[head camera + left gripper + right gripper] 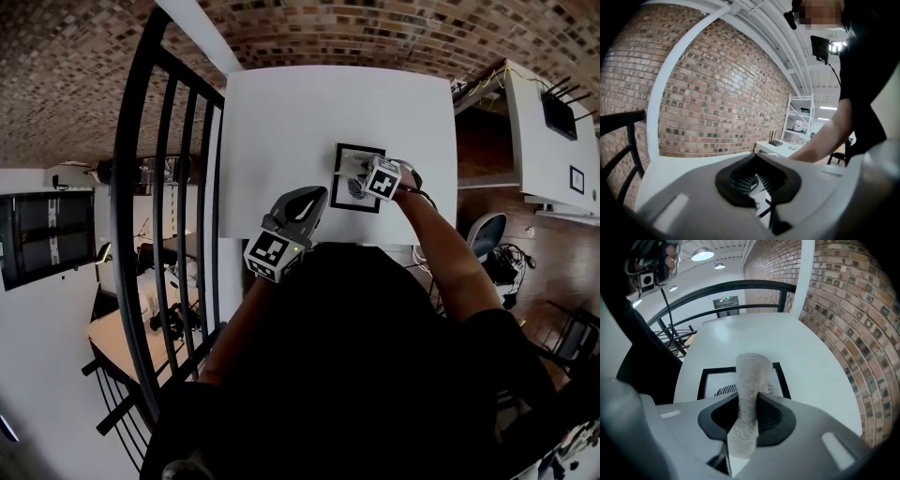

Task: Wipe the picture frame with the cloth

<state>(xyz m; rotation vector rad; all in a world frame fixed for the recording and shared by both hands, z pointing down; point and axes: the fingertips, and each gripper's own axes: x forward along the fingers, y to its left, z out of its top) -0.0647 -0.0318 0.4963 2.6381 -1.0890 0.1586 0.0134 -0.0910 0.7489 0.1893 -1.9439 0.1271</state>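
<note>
Right tongs (749, 397) clamped on a white cloth (751, 373) over the black picture frame (704, 380).
The frame lay flat on the white bench (309, 103), near its front edge, with the cloth's free end sticking out past the tongs' tips above its print. Left tongs (302, 211), closed together and empty, hovered just beside the frame.
</note>
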